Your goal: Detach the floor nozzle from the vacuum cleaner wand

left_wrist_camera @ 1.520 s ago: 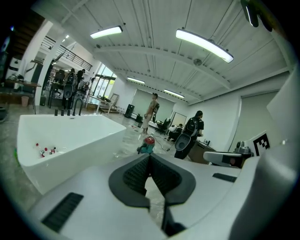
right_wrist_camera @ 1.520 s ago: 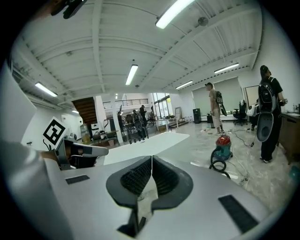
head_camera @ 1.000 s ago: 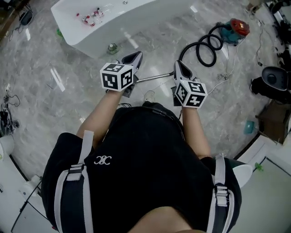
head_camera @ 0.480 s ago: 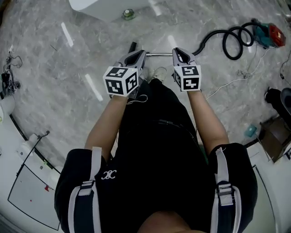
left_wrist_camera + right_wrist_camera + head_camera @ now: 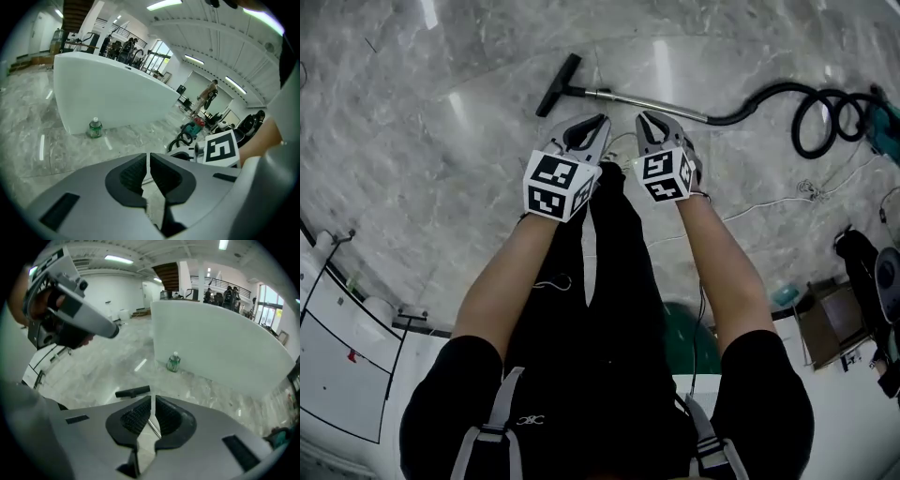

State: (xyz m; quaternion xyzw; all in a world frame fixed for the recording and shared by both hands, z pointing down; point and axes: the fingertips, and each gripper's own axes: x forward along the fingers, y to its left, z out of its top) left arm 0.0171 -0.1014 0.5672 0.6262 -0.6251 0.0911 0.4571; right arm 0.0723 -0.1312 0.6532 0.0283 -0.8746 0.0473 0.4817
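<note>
our left gripper and right gripper sit pressed together, empty; green bottle by white counter; floor nozzle ahead.

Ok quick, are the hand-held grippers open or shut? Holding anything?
Left hand-held gripper: shut, holding nothing.
Right hand-held gripper: shut, holding nothing.
</note>
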